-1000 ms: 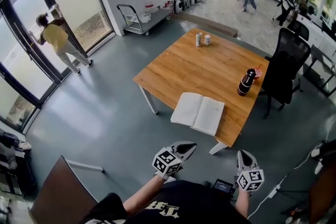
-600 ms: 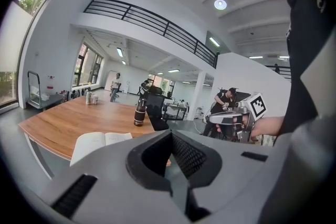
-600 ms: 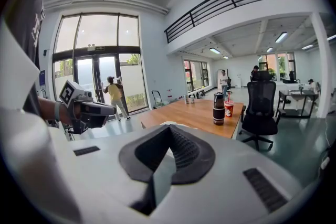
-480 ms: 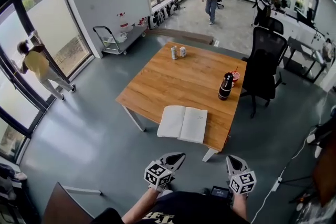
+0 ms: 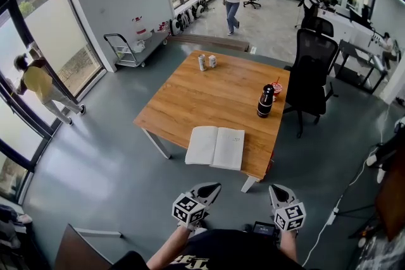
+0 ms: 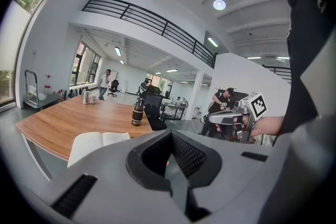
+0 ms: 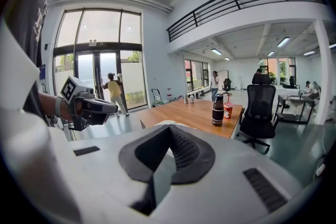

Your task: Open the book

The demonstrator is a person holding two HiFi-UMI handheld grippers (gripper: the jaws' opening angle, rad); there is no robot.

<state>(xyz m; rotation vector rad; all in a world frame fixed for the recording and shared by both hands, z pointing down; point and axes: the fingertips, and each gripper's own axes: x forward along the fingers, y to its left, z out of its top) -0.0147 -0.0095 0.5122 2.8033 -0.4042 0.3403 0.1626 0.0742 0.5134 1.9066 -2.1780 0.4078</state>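
A white book [image 5: 216, 147] lies open, pages up, near the front edge of the wooden table [image 5: 215, 92]. It also shows in the left gripper view, book [image 6: 97, 142], beyond the jaws. Both grippers hang close to my body, well short of the table. My left gripper [image 5: 212, 186] is shut with nothing in it, its jaws meeting at the tip [image 6: 170, 138]. My right gripper [image 5: 276, 189] also looks shut and empty [image 7: 169, 134]. Each gripper appears in the other's view: right gripper [image 6: 216, 119], left gripper [image 7: 108, 107].
On the table stand a black bottle [image 5: 264, 101], a red cup [image 5: 276, 88] and two cans [image 5: 207, 62]. A black office chair [image 5: 310, 79] is at its right side. A cart [image 5: 130, 47] stands by the wall. People walk by the glass door and at the back.
The head view has swung, so the table and book sit further left in the picture. The book stays open. Both grippers keep their place by my body. A person in the background has walked leftward.
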